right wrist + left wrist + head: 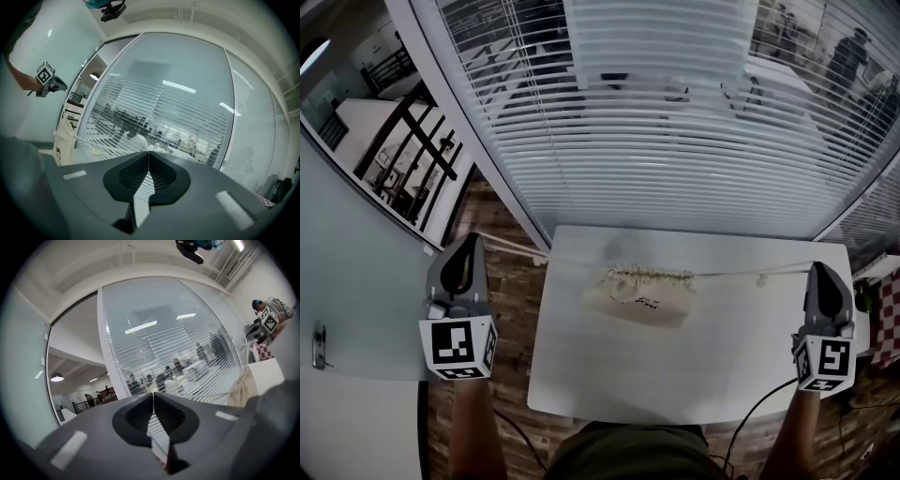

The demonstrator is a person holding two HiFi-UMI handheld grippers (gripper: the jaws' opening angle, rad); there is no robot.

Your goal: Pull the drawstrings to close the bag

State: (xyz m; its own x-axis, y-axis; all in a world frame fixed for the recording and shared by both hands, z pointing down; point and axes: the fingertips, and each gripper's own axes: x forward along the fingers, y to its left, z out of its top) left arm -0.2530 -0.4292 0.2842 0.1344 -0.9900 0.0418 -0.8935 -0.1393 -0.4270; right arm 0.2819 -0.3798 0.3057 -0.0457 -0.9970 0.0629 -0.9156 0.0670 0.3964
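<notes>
Pinching left drawstring [520, 247] in clenched left gripper [472, 236], right drawstring [741, 273] in clenched right gripper [818, 265]; bag [642, 298] midway between both sets of fingers [161, 173], mouth gathered. Probably risks losing a string under harder pull, or dragging bag sideways if uneven.

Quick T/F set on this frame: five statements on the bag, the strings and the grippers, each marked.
1. The bag lies on the white table. True.
2. Its mouth gapes open. False: the mouth is gathered tight.
3. The left gripper is shut on the left drawstring, and the right gripper on the right drawstring. True.
4. Both drawstrings lie slack on the table. False: each runs taut from the bag to its gripper.
5. The left gripper is above the table. False: it is off the table's left edge, over the wood floor.
</notes>
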